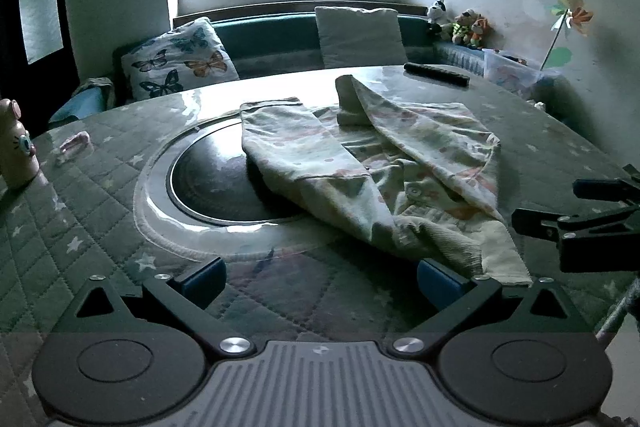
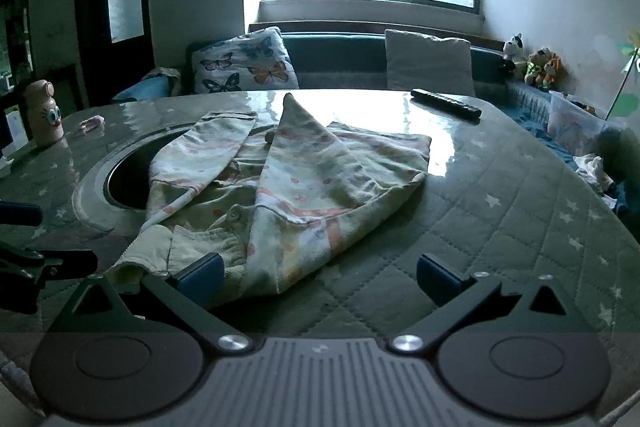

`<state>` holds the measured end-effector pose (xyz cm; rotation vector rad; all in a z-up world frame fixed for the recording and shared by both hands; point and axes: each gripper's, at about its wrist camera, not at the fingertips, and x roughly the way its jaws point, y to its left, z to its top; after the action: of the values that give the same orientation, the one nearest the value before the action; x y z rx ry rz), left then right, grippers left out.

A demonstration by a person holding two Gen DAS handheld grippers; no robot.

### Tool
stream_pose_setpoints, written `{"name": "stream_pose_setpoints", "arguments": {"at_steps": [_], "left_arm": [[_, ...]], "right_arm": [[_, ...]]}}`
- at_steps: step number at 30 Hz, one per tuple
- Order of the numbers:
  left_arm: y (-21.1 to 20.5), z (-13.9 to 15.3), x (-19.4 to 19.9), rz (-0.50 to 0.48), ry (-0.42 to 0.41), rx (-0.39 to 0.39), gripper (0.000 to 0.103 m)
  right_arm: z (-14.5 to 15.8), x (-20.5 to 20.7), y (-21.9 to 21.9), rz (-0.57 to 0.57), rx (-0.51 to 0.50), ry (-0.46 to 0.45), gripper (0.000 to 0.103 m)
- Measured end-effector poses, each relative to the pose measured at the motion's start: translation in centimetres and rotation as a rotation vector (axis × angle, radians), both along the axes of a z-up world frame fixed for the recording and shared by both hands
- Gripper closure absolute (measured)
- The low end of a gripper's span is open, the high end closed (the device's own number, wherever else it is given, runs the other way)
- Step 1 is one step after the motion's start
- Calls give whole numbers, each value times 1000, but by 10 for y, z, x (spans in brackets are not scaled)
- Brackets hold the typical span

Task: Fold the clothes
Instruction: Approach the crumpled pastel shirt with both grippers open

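Nearest the viewer, the left hand-held gripper (image 1: pixel 320 281) hovers low over the round desk covered in grey-green quilted star-print cloth (image 1: pixel 100 211), its blue-padded fingers spread wide with nothing between them; its right pad sits just beside the ribbed hem of the garment. The right hand-held gripper (image 2: pixel 320 279) is posed the same way, low and level, jaws apart and empty, its left pad touching or just overlapping the near hem, which of the two cannot be told.

Between and just beyond the two tools lies the pale cream child's garment with faded pink and green print (image 2: pixel 288 187), resting partly on the cloth and partly over the dark circular recess in the desk's middle (image 1: pixel 212 183). Both sleeves appear to be laid inward across the body, one button showing near the front. The fold is judged partly done: sleeves are in, but the body remains rumpled, one fold stands up in a peak, and the lengthwise fold is still to make.

Farther off on the desk lie a black remote control (image 2: pixel 446 103) and a pink cartoon-faced bottle (image 2: pixel 44 113). Beyond stands a cushioned bench with a butterfly-print pillow (image 2: pixel 244 61).
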<state>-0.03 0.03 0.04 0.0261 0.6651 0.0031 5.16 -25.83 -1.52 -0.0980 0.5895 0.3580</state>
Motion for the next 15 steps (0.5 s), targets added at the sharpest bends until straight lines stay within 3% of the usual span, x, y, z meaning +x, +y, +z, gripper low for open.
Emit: {"name": "stream_pose_setpoints", "arguments": {"at_steps": [15], "left_arm": [[-3,0,2,-10,4,-5,0]], "right_arm": [[3,-3,2,-3,9,-13,0]]}}
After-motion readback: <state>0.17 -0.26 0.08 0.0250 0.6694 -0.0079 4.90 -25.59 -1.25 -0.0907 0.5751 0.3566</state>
